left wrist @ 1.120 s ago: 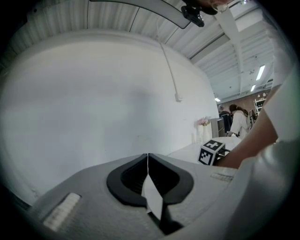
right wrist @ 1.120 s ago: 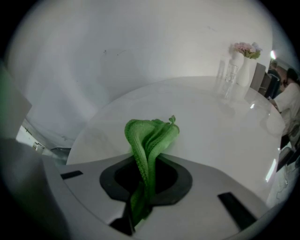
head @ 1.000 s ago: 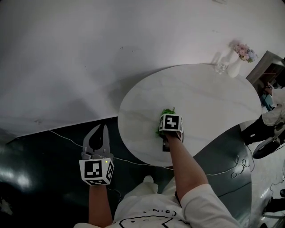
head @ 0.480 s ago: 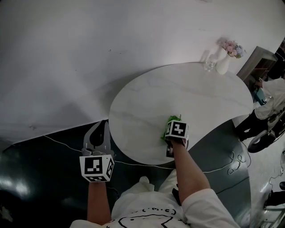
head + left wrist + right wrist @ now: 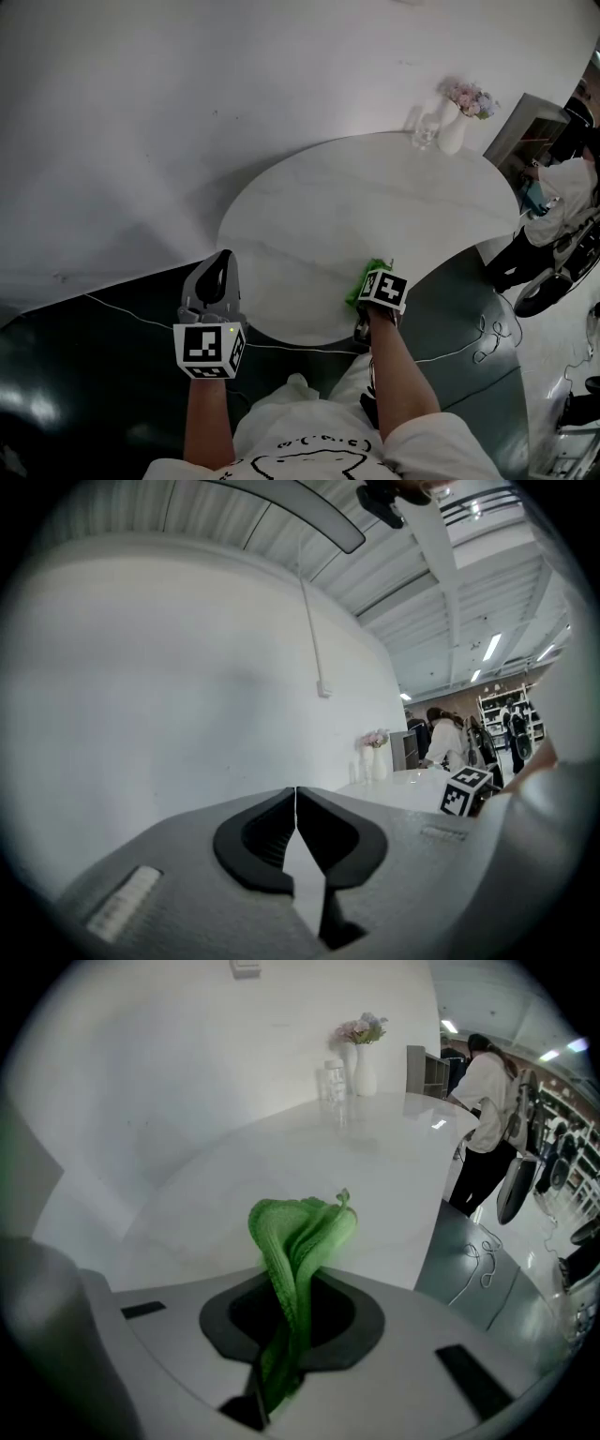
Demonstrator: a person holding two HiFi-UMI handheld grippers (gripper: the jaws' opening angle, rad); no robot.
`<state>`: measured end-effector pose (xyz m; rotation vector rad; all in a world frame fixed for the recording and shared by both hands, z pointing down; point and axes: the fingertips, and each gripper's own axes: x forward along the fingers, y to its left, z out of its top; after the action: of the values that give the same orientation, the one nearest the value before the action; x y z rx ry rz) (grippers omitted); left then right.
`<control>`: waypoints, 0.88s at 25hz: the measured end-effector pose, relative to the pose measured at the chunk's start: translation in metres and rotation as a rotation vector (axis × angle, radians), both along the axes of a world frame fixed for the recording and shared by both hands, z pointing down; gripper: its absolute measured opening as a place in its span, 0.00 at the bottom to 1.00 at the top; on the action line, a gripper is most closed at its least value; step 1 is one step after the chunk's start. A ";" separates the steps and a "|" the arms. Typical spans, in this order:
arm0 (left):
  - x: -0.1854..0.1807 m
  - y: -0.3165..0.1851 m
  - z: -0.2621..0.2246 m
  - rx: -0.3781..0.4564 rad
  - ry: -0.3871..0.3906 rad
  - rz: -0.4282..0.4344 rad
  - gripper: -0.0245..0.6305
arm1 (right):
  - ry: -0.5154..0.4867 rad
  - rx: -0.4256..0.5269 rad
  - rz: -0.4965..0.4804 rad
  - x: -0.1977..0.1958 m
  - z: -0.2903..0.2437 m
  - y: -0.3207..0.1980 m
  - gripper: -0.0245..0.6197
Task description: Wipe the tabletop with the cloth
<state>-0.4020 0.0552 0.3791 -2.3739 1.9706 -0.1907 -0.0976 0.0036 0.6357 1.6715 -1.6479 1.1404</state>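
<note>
From above, my right gripper (image 5: 373, 284) has the green cloth (image 5: 364, 277) at the tabletop's (image 5: 375, 197) near edge, and most of the table lies ahead. My left gripper (image 5: 217, 272) hangs off the table. In the left gripper view, my jaws touch, with nothing between them. In the right gripper view, my jaws pinch the cloth, which pokes forward.

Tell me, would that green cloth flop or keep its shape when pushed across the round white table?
The green woven cloth looks floppy: it bunches and folds where the right gripper pinches it. Probably light, since that small pinch carries it. It would likely slide easily on the smooth round white table.
</note>
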 end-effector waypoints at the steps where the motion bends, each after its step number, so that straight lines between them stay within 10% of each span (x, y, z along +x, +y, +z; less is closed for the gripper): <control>1: 0.001 0.000 0.001 0.000 -0.001 0.003 0.07 | 0.003 0.000 0.006 0.003 0.000 0.002 0.10; 22: -0.018 0.000 0.007 -0.020 0.003 -0.006 0.07 | 0.060 -0.037 0.170 0.071 -0.005 0.053 0.10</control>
<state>-0.4195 0.0553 0.3859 -2.3814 1.9871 -0.2078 -0.0262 0.0563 0.6305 1.8325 -1.4621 1.1802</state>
